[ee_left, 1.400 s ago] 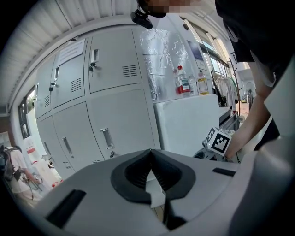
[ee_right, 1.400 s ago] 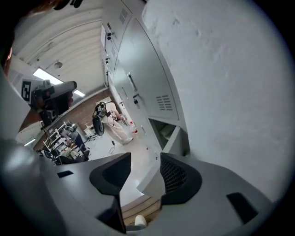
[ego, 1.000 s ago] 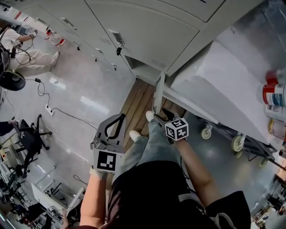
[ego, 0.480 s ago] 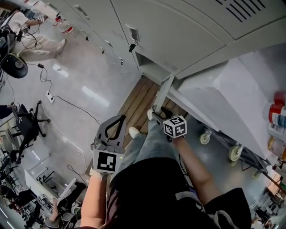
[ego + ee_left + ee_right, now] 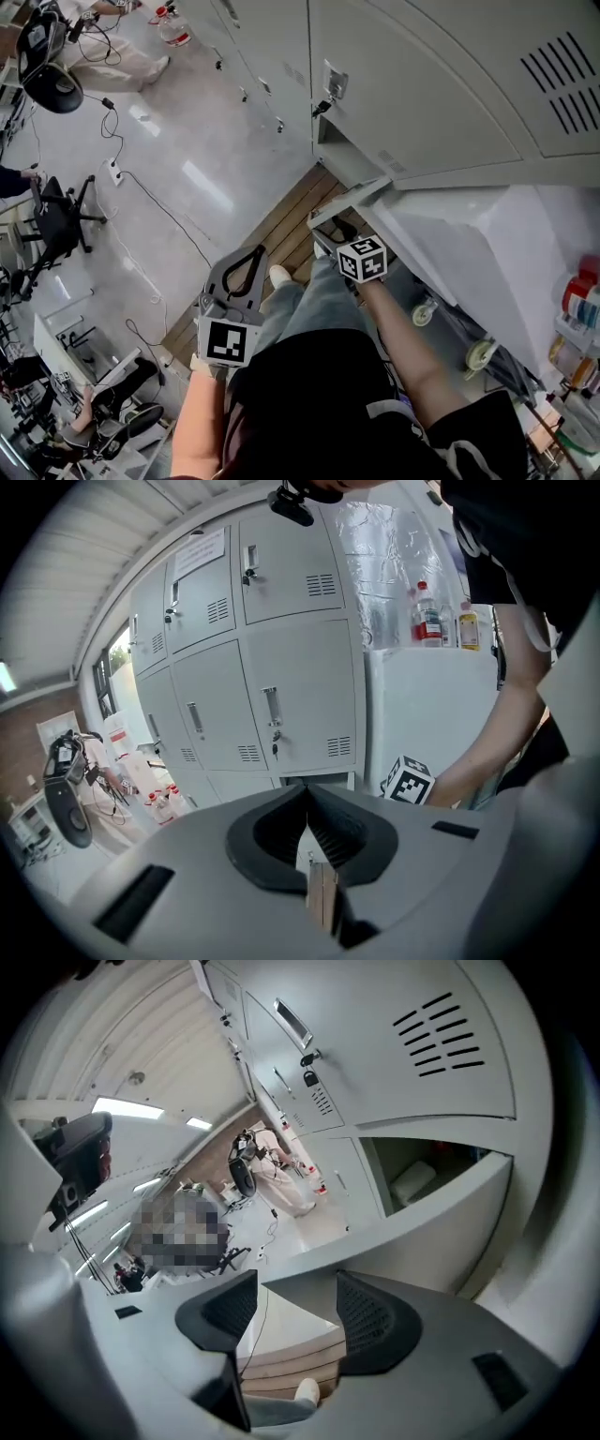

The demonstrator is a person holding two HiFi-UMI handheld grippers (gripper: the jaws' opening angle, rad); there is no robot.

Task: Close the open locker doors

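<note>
The right claw (image 5: 291,1318), jaws apart, seemingly swings the low grey metal locker door (image 5: 353,198) shut; the left claw (image 5: 308,810) sits together, empty. Next: press it flush.

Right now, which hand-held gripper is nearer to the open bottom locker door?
Right. The right hand-held gripper sits close by the edge of the open locker door; the left hand-held gripper hangs back beside the person's leg.
</note>
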